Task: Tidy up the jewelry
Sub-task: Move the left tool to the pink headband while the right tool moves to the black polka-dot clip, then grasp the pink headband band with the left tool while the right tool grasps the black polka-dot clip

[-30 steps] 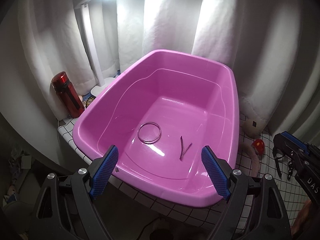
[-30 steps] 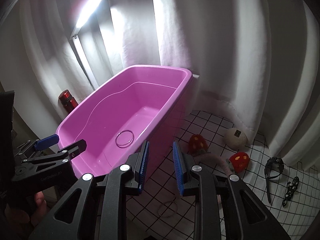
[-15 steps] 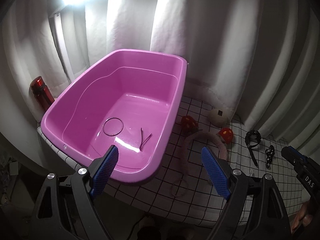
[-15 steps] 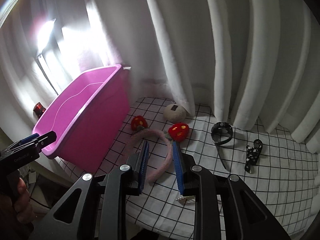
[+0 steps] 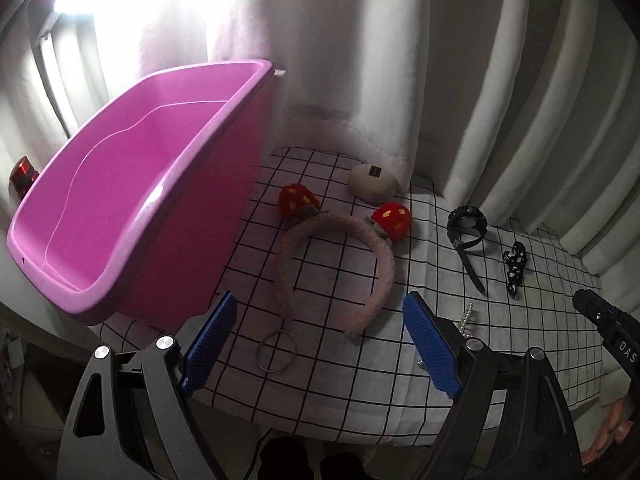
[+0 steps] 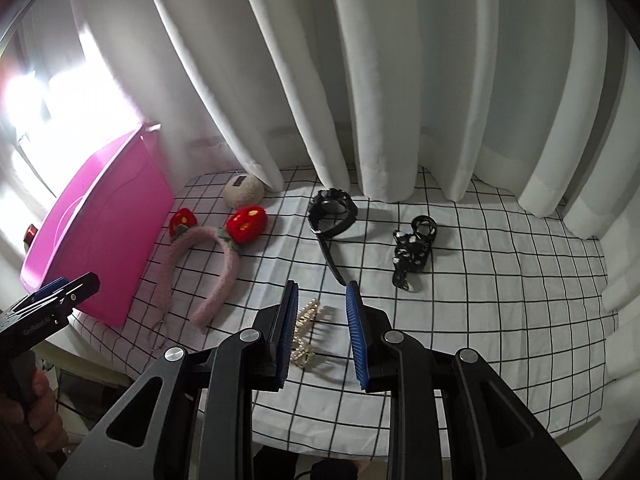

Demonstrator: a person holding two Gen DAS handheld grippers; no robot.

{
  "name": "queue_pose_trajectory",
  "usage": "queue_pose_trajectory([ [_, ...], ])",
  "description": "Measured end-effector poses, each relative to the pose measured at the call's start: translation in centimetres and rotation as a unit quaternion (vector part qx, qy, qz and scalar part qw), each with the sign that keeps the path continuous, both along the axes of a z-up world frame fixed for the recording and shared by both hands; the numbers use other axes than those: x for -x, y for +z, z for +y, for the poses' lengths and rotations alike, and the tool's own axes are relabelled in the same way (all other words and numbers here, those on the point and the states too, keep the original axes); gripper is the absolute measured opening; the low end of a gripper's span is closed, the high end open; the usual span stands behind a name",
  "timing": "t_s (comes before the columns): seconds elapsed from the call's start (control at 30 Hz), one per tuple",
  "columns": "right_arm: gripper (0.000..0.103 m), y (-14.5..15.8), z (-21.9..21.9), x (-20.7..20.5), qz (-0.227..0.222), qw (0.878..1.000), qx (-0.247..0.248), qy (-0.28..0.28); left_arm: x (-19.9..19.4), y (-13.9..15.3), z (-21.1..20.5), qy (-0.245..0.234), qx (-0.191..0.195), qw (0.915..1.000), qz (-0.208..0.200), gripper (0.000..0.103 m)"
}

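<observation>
While both grippers' fingers stand spread, the right gripper (image 6: 320, 334) (lettered "DAS") straddles the pearl comb (image 6: 306, 334) right of the pink tub (image 6: 96, 236).

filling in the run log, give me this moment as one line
left gripper: open, empty, over metal ring | right gripper: open, astride pearl hair comb | pink headband, black watch: on cloth

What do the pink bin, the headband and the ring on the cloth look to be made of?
Pink bin: glossy moulded plastic, with highlights on its rim. Headband: fuzzy pink plush with red knitted-looking ears. Ring: thin and shiny, probably metal wire.
</observation>
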State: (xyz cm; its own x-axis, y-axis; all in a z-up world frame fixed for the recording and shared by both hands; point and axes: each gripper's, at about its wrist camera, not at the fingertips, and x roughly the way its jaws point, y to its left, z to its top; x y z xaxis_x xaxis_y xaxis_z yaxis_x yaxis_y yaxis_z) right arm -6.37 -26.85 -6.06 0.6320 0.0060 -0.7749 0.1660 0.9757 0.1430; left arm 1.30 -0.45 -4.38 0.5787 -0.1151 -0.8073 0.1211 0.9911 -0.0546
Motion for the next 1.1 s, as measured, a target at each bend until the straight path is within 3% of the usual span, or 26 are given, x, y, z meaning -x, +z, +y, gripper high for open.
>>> queue_pose_trajectory([
  [0.33, 0.06, -4.5, -4.4, -2.3, 0.029, 0.999, -0.002, -0.021, -2.2, -4.4, -2.7, 0.009, -0.021, 0.9996, 0.016, 0.083],
  [0.63, 0.06, -8.8, -6.9, -6.1, 0.056, 0.998, -0.015, -0.035, -4.9, -8.3, -4.1, 0.02, -0.042, 0.9983, 0.036, 0.083],
  [1.1, 0.06, -12.0, -8.8, -9.6, 0.072, 0.996, -0.019, -0.049, -7.6, -12.2, -7.8, 0.0, -0.06, 0.9966, 0.058, 0.083],
])
